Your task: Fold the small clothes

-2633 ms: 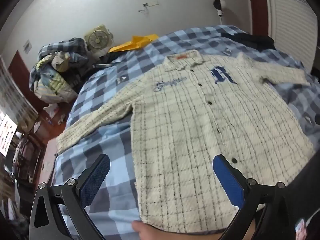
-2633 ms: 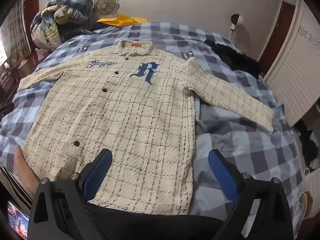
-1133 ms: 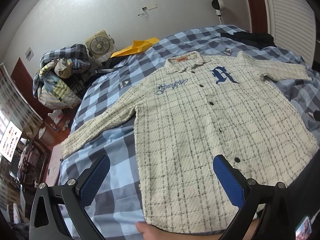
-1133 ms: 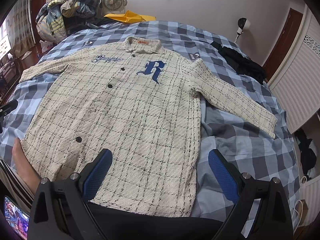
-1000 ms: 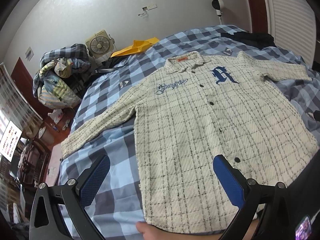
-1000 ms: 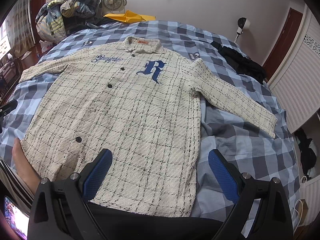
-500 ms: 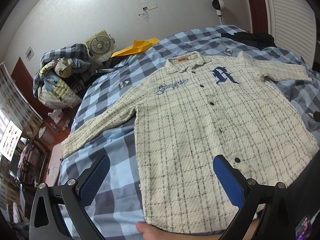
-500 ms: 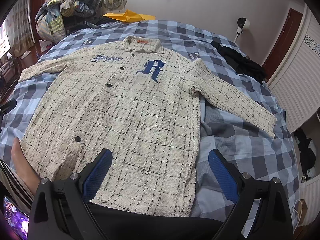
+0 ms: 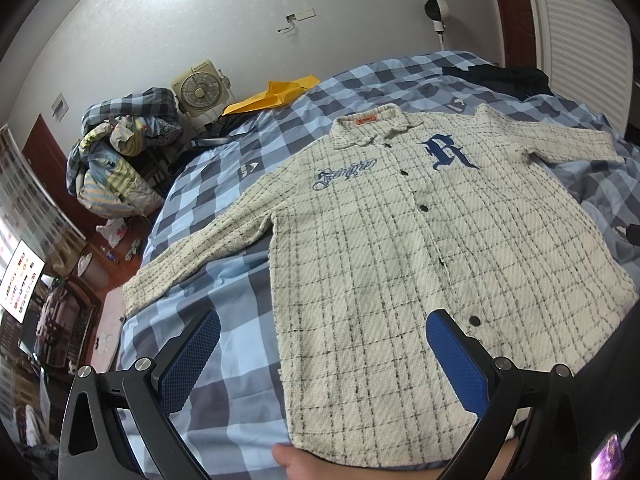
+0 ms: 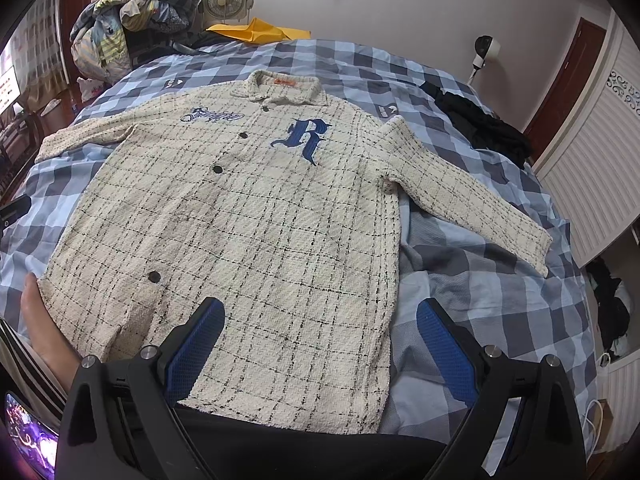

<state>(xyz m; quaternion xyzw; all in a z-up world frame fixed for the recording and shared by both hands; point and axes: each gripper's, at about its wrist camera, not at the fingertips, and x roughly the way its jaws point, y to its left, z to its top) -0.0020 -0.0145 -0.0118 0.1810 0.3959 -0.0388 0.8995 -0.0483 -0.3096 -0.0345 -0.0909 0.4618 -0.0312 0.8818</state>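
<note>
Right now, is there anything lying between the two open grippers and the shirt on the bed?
Nothing visible. The shirt lies flat and bare, directly ahead of the left hand-held gripper and right hand-held gripper, both open.

Place: you're in somebody's lived-in bedroom
Bed: blue checked duvet (image 10: 500, 288) fills most of your view
Clutter: heap of bedding and clothes (image 9: 116, 168) next to a small box fan (image 9: 199, 90)
Walls: wall socket, red-brown door (image 10: 568, 80)
Far left: probably a lit screen (image 9: 20, 276), too warped to tell
</note>
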